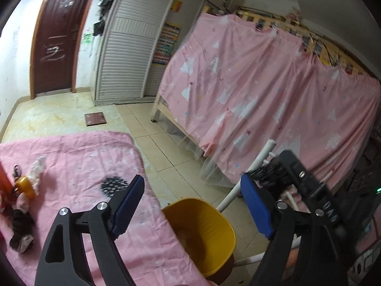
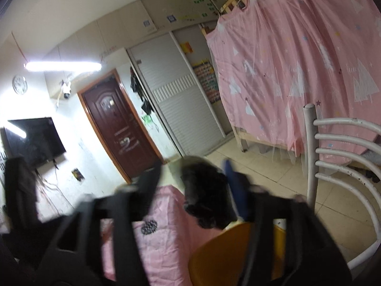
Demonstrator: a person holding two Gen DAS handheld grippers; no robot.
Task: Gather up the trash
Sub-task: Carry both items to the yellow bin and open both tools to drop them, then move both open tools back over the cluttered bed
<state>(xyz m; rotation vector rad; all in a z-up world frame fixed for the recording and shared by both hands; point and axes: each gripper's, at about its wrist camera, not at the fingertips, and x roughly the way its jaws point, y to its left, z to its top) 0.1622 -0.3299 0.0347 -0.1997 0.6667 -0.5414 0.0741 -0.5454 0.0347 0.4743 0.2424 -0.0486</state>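
My left gripper (image 1: 193,205) is open and empty, above a yellow bin (image 1: 202,233) that stands at the edge of the pink-covered table (image 1: 83,166). Trash lies at the table's left: a white tissue (image 1: 37,166), a small yellow object (image 1: 25,186) and a dark hair clump (image 1: 20,228). My right gripper (image 2: 193,186) is blurred by motion, with a black tuft of hair (image 2: 207,197) between its fingers, above the table edge and the yellow bin (image 2: 228,255). That right gripper with the dark tuft (image 1: 273,178) also shows in the left wrist view.
A white metal chair (image 2: 338,162) stands right of the bin. A bed draped in pink sheet (image 1: 262,90) fills the right side. A brown door (image 1: 56,35), a white wardrobe (image 1: 133,54) and tiled floor (image 1: 154,128) lie beyond.
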